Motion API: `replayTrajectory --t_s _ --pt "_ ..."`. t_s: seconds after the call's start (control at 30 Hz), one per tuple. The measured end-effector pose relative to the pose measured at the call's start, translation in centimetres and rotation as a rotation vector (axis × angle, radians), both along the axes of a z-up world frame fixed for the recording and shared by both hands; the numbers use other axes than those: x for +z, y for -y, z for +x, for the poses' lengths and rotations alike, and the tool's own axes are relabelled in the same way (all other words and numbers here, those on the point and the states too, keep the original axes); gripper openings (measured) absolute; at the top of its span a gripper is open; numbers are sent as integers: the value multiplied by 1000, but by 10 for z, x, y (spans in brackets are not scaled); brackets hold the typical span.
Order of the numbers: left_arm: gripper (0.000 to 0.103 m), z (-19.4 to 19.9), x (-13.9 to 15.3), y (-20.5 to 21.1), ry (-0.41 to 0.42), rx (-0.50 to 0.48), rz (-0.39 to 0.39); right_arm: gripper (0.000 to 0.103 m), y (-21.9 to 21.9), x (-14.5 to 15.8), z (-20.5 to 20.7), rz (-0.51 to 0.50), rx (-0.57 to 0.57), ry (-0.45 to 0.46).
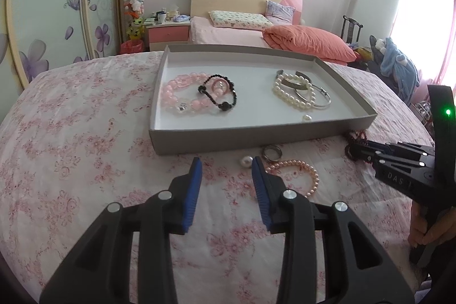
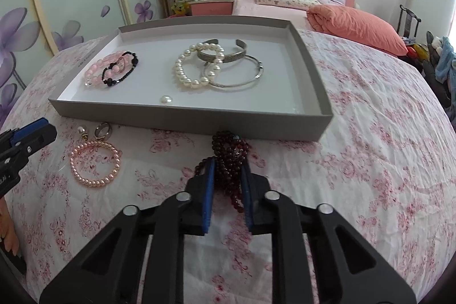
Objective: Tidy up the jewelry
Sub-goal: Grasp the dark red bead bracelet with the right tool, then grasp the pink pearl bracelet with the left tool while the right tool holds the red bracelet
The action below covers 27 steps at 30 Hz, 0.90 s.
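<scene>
Beads (image 2: 228, 158) partly hidden between pinching right hand-held gripper (image 2: 228, 170); left hand-held gripper (image 1: 227, 165) spread, empty

In the left wrist view the right claw (image 1: 352, 151) hides most of the dark red bead bracelet (image 1: 359, 135), and the picture's edge crops the holding hand (image 1: 427, 232).

Black tongs (image 1: 227, 161), blue ribbed pads (image 1: 193, 190)
</scene>
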<state>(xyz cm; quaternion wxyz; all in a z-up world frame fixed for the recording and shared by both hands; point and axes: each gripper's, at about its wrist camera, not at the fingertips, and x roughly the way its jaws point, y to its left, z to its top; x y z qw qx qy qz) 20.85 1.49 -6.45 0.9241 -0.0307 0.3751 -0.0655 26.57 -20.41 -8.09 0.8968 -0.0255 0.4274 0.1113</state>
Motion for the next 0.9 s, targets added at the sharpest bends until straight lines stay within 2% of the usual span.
replayTrajectory --t_s 0.07,0.3,0.63,0.7,0.77,0.9 --pt "41 -1 0 5 -5 -20 7 13 6 0 -1 -3 -23 0" --pt "42 -3 -4 19 -26 -79 33 13 30 0 -2 -23 -122 2" --pt "42 6 -15 34 -90 -112 41 13 35 -1 -1 -15 -133 -1" --pt "39 8 -17 35 -101 -111 42 13 35 -2 0 -14 -132 -1" --pt "31 10 -20 37 -122 -113 43 13 34 -2 0 -13 -131 -1" --pt "21 10 -21 41 -122 -111 75 13 34 -2 0 -14 -131 -1"
